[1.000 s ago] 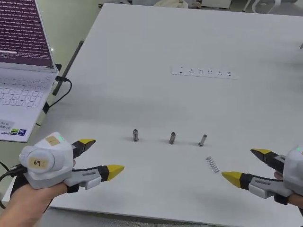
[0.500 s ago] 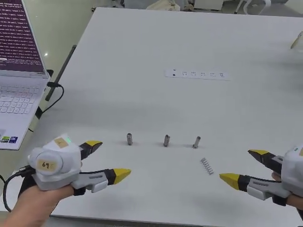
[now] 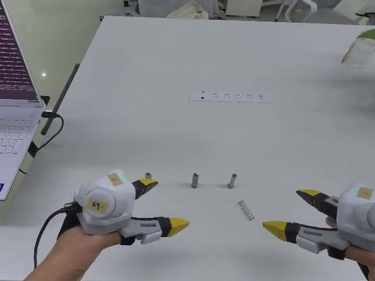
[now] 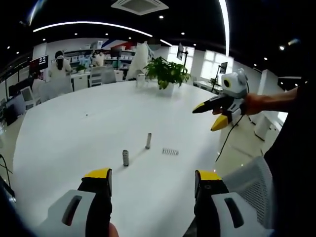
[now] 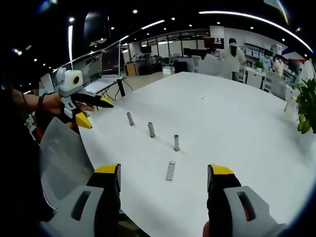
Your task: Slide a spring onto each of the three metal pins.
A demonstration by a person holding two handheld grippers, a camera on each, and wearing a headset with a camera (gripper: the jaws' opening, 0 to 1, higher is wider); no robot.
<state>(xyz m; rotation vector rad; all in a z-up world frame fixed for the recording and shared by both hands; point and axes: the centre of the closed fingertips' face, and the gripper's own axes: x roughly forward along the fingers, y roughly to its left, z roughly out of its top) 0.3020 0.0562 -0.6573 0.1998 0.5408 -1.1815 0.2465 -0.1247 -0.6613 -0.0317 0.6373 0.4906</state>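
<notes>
Three short metal pins stand in a row on the white table. The left pin (image 3: 147, 175) and the middle pin (image 3: 195, 180) look ribbed, as if each carries a spring. The right pin (image 3: 232, 181) is bare. A loose spring (image 3: 246, 209) lies flat just in front of the right pin, also seen as the loose spring (image 5: 170, 170). My left gripper (image 3: 164, 203) is open, with one tip close beside the left pin. My right gripper (image 3: 290, 211) is open and holds nothing, to the right of the loose spring. From the left gripper view I see the middle pin (image 4: 125, 158), the bare pin (image 4: 148, 140) and the spring (image 4: 170, 151).
A white power strip (image 3: 231, 96) lies farther back on the table. A laptop (image 3: 9, 126) sits at the left edge beside a black cable (image 3: 50, 126). A green object (image 3: 360, 47) is at the far right. The table's front edge runs just below both grippers.
The head camera has swung, so the whole scene has shifted left. My left gripper has moved right, up beside the left pin. The right gripper keeps its place by the loose spring.
</notes>
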